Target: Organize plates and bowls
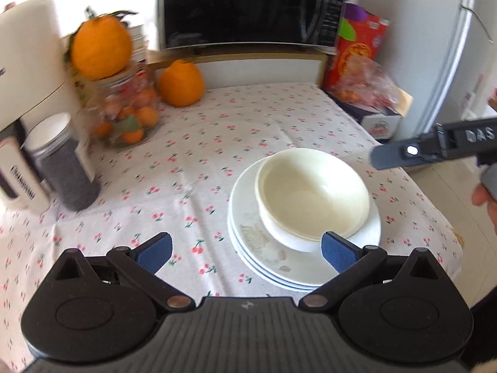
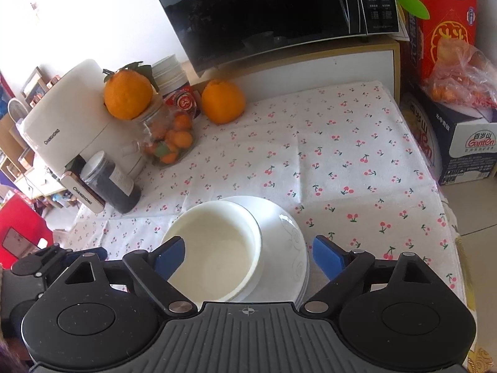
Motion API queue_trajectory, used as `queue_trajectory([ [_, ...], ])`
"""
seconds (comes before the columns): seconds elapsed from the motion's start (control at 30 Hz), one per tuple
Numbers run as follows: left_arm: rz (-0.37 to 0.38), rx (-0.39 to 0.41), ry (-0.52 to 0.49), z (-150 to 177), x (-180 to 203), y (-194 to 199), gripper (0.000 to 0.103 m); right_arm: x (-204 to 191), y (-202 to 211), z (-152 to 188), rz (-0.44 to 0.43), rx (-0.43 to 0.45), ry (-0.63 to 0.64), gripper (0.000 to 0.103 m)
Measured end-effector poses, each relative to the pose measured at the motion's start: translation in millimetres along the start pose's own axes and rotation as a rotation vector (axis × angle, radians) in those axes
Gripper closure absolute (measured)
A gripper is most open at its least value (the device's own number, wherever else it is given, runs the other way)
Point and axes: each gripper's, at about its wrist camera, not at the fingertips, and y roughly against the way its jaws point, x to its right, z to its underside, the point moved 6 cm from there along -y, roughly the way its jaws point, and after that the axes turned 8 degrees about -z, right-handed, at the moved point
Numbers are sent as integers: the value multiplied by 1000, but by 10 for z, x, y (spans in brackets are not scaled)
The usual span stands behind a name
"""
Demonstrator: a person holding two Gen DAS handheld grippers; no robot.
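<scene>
**Plainly, both grippers spread wide over a stacked bowl and plates**

Both sets of jaws stand wide apart and hold nothing — the left gripper (image 1: 245, 250) and the right gripper (image 2: 248, 256) hang above the stack. Nested cream bowls (image 1: 312, 191) sit on a pile of white plates (image 1: 264, 242), off-centre toward three o'clock on them in the left wrist view. The stack rests on a cherry-print tablecloth (image 2: 341, 155). At ten o'clock stand a dark-filled jar (image 2: 116, 186), a glass jar of small oranges (image 2: 170, 143) topped by a large orange (image 2: 129, 96), and a white appliance (image 2: 62, 124). A second orange (image 2: 222, 101) lies at twelve, below a black microwave (image 2: 273, 15). At two o'clock are a red box (image 2: 444, 31) and a bag of fruit (image 2: 462, 77).
</scene>
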Motion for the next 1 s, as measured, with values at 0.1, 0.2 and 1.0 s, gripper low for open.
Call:
queue_trajectory([
  [0.1,-53,-55,93,113,-108,-9,0,-30,88,120,28,6,11,4],
  [0.2,-145,-70,126,201,-126,5,0,-33,121,263,90,5,29,4],
  [1.0,-254,-198,210,445,-5,-38,1,25,-50,549,151,-112,39,4],
])
